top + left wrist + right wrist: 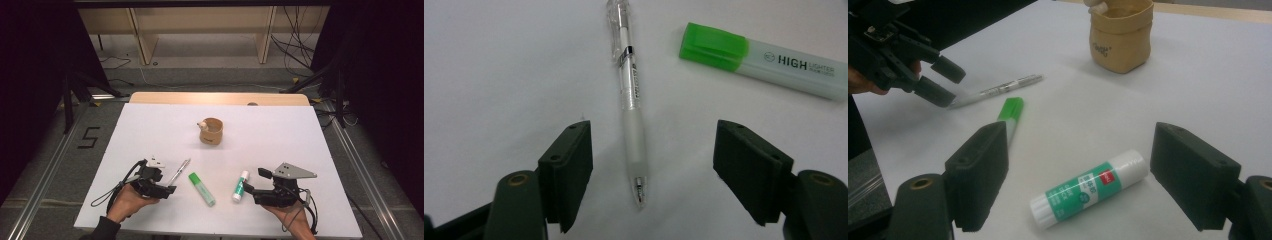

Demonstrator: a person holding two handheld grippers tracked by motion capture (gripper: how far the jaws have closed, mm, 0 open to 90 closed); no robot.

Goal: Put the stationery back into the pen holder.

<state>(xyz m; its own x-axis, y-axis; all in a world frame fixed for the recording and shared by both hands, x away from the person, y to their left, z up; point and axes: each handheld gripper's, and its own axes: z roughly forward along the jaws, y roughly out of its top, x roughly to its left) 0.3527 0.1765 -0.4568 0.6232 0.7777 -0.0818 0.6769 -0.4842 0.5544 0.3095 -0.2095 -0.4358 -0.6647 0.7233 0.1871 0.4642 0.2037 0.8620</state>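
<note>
**Two grippers, each lined up on its own thing**

The left gripper (167,189) sits low at the near left of the white worktop (150,130). Its black fingers (566,170) are spread wide and hold nothing. The clear plastic pen with a frosted grip (630,107) lies flat between them. From the left gripper view, its tip points back at the gripper, toward 6 o'clock, and its long body runs away toward 12 o'clock. So the pen lies along the reach, not across it, and the fingers stand one on each side of the tip end. I think closing them would pinch the grip part.

The right gripper (246,188) is at the near right. Its fingers (980,175) are also spread wide and empty. The white glue stick with a green label (1090,187) lies flat just ahead, between them. In the right gripper view, its long body runs from about 8 o'clock to 2 o'clock, so it lies slanted to the fingers.

The green-capped highlighter (201,189) lies between the pen and the glue stick, near both grippers. The small tan pot (211,131) stands well apart, farther back at the middle of the worktop.

The left gripper is nearer the pen. The right is nearer the glue stick.
</note>
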